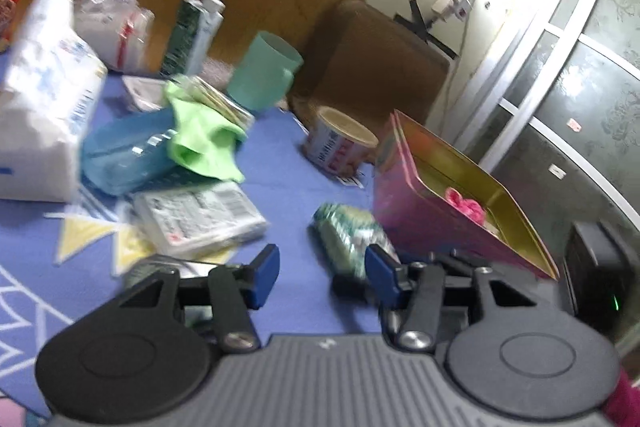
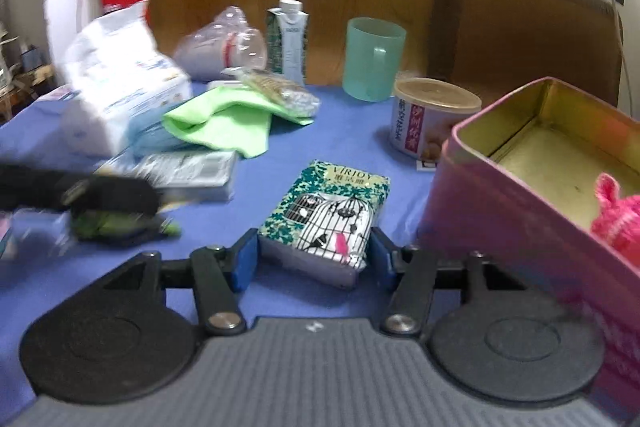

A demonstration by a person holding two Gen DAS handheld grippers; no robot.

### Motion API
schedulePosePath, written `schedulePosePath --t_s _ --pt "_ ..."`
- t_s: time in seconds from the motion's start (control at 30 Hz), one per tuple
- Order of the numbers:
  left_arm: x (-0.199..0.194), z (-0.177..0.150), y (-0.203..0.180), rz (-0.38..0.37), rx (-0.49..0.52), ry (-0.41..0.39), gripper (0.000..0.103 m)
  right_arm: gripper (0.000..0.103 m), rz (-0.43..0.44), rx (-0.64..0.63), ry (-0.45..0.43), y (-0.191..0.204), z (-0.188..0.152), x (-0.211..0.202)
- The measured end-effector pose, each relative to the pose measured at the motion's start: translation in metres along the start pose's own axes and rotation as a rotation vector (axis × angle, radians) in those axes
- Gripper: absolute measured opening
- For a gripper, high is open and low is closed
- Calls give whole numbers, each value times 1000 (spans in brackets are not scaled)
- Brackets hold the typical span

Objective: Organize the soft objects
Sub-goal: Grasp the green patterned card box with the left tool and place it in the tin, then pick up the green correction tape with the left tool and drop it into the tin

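Observation:
A green-and-white tissue pack (image 2: 328, 215) with a birdcage print lies on the blue tablecloth (image 2: 320, 131). My right gripper (image 2: 314, 257) is open, its blue pads on either side of the pack's near end. The same pack (image 1: 352, 235) shows in the left wrist view, just ahead of my open, empty left gripper (image 1: 322, 273). A pink tin box (image 2: 520, 195) stands open on the right with a pink knitted toy (image 2: 620, 219) inside; the tin also shows in the left wrist view (image 1: 420, 211). A green cloth (image 2: 224, 123) lies further back.
At the back stand a teal cup (image 2: 374, 59), a round can (image 2: 432, 115), a carton (image 2: 288, 39), a clear bag (image 2: 224, 47) and a big white pack (image 2: 120, 87). A flat wipes pack (image 2: 188, 171) lies left. A brown chair (image 2: 520, 27) stands behind the table.

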State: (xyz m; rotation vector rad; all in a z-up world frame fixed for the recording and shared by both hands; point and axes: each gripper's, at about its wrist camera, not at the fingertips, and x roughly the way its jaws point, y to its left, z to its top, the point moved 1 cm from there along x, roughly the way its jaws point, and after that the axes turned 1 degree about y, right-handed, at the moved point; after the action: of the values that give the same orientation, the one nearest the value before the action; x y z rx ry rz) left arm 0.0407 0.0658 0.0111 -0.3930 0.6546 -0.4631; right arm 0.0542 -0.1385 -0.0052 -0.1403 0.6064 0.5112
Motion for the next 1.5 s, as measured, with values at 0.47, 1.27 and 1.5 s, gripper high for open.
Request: schedulePosePath --t_s 0.47,1.27,1.5 --pt "50 1 -81 -150 137 142 36 59 -80 -24 -198 10 -41 -71" --pt "-2 -14 -55 104 244 -79 68 90 -368 16 -442 -40 -29 -78" --pt "-51 -25 13 226 60 -122 67 80 -49 -104 -326 6 -9 -50"
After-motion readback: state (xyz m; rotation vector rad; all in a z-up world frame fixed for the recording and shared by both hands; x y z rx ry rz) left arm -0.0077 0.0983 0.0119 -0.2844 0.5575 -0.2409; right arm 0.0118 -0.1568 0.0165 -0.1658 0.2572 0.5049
